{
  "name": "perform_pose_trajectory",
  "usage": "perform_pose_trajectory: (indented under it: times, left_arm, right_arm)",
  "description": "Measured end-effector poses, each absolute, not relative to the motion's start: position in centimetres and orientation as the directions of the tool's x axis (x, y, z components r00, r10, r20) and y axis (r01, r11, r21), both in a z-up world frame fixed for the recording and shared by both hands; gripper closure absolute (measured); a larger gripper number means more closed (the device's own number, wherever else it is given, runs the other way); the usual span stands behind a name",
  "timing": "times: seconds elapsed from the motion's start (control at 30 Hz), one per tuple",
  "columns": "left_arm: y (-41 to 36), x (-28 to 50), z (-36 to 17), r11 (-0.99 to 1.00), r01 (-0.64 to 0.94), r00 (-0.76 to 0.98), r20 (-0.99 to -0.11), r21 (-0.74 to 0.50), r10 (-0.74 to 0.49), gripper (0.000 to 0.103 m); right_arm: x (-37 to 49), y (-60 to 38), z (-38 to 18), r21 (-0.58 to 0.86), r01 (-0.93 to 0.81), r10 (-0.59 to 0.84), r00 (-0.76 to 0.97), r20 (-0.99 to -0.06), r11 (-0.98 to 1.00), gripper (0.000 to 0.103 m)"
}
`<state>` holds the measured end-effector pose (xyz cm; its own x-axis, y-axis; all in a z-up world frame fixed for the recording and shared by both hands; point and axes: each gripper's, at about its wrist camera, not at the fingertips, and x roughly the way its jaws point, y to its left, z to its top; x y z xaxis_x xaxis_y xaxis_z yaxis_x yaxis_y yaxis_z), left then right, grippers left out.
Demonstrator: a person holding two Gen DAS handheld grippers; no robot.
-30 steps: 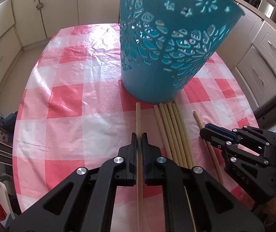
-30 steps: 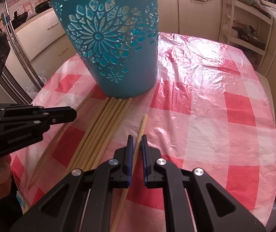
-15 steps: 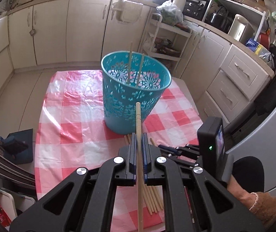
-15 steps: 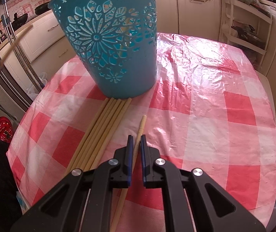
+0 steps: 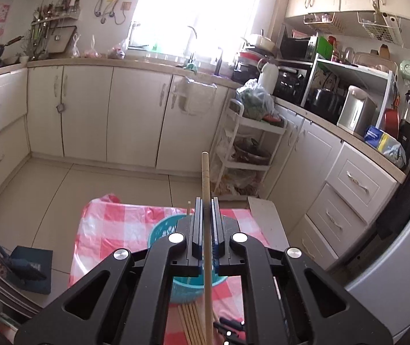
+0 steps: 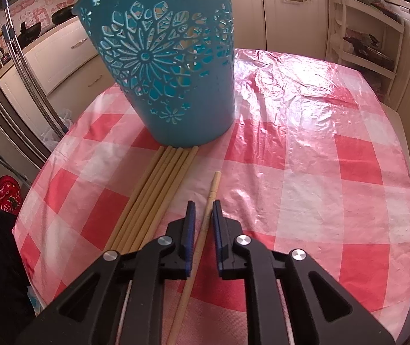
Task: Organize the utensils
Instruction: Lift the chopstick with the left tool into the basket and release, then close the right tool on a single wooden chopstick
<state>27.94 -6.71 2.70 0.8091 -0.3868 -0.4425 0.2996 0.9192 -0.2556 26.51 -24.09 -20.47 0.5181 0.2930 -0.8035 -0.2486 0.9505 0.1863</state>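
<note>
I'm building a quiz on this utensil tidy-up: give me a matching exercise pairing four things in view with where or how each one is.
Things:
1. teal cut-out plastic basket
2. bundle of wooden chopsticks
3. single wooden chopstick
4. raised wooden chopstick

States:
A. clamped in the shut left claw, high above the table
B. lying side by side, tips at the basket's base
C. standing upright on the red-and-white checked tablecloth
D. lying between the opening jaws of the right claw

Pairs: 1-C, 2-B, 3-D, 4-A

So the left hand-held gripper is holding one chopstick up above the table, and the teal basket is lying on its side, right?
Not quite. The left hand-held gripper does hold a chopstick up above the table, but the teal basket stands upright, as the right wrist view shows.
</note>
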Motion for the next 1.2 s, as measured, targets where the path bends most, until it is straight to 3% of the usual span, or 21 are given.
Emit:
perform_pose_trajectory:
  times: [0.33, 0.83, 0.9, 0.97, 1.2]
  left_arm:
    - [-8.3, 36.0, 0.3, 0.954, 0.147, 0.893, -0.380, -0.259, -0.241, 0.098]
    - [-9.6, 38.4, -6.4, 0.977, 0.130, 0.809, -0.551, -0.171, -0.204, 0.097]
    - [-8.9, 38.0, -6.8, 0.978, 0.125, 0.788, -0.583, -0.165, -0.199, 0.088]
    - [-7.9, 37.0, -6.9, 0.984, 0.098, 0.789, -0.592, -0.148, -0.168, 0.060]
    - [-3.1, 29.3, -6.2, 0.997, 0.012, 0.848, -0.527, -0.078, -0.051, 0.028]
  right_arm:
    - [26.5, -24.0, -20.5, 0.205, -0.270, 0.320, 0.508, -0.800, 0.941, 0.081]
    - [26.5, -23.8, -20.5, 0.213, -0.285, 0.335, 0.500, -0.798, 0.935, 0.074]
    - [26.5, -23.7, -20.5, 0.208, -0.288, 0.332, 0.501, -0.799, 0.935, 0.074]
    - [26.6, -23.8, -20.5, 0.214, -0.287, 0.336, 0.498, -0.799, 0.934, 0.074]
    - [26.4, -24.5, -20.4, 0.256, -0.263, 0.356, 0.482, -0.800, 0.930, 0.074]
